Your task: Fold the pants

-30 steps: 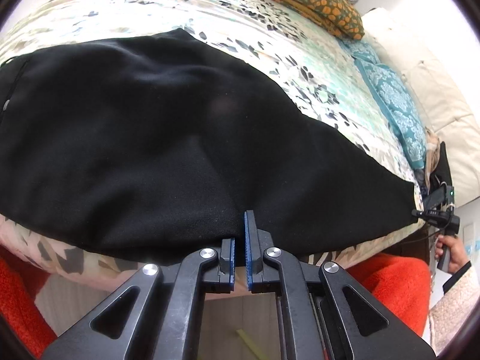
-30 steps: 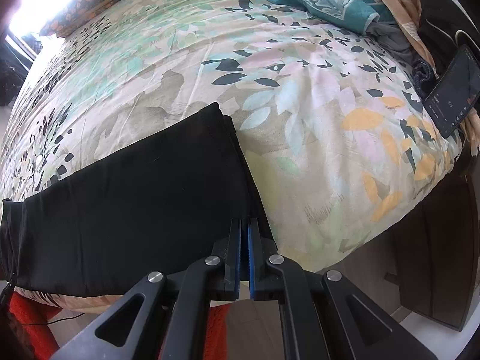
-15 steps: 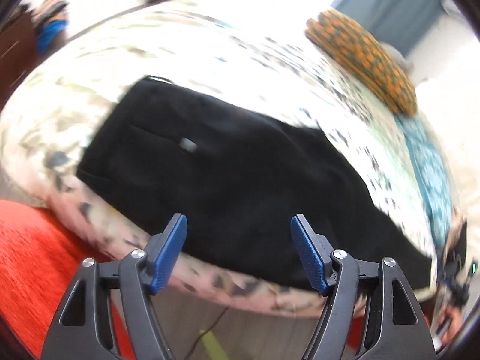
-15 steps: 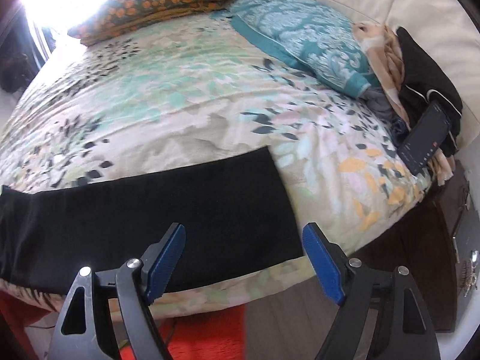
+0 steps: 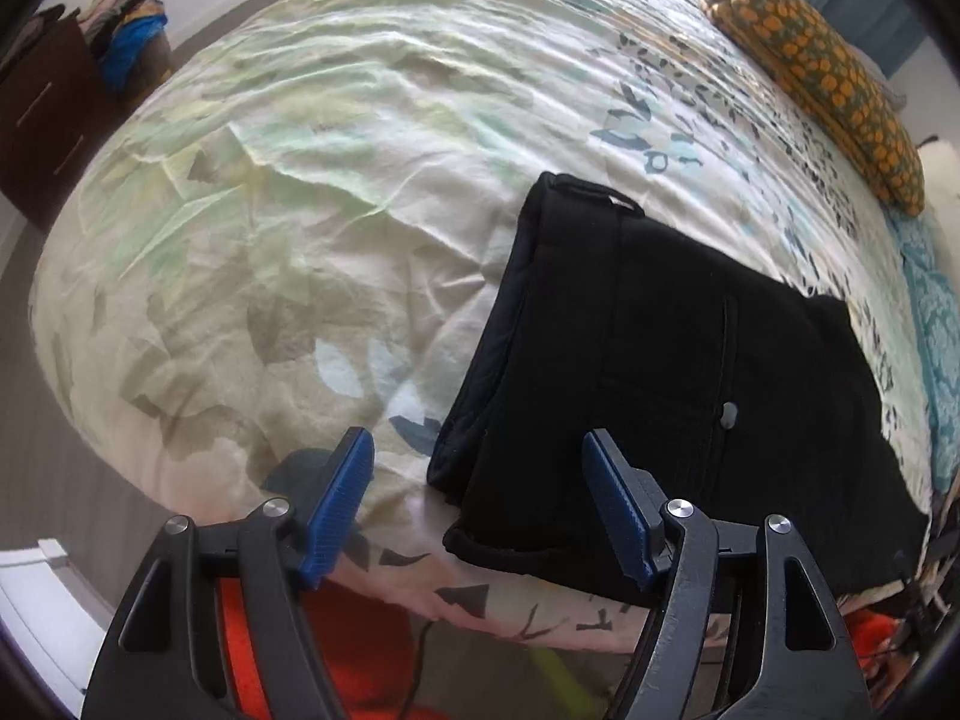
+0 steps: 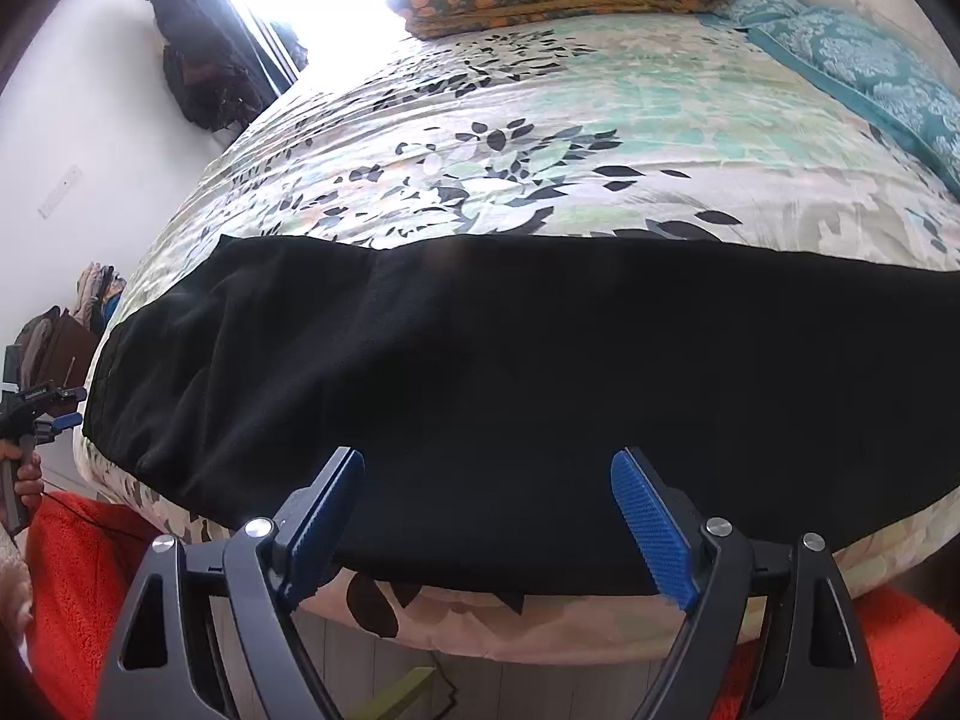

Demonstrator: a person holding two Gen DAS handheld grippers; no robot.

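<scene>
No legible brand or writing is showing on the black pants (image 5: 690, 372), which are lying flat along the near edge of the floral bedspread (image 5: 336, 192). A second ago I was pinching the near hem with both claws; now my left gripper (image 5: 480, 504) is hanging wide open and empty at the waistband corner. My right gripper (image 6: 489, 519) is likewise gaping, holding nothing, just above the leg's near edge.
</scene>
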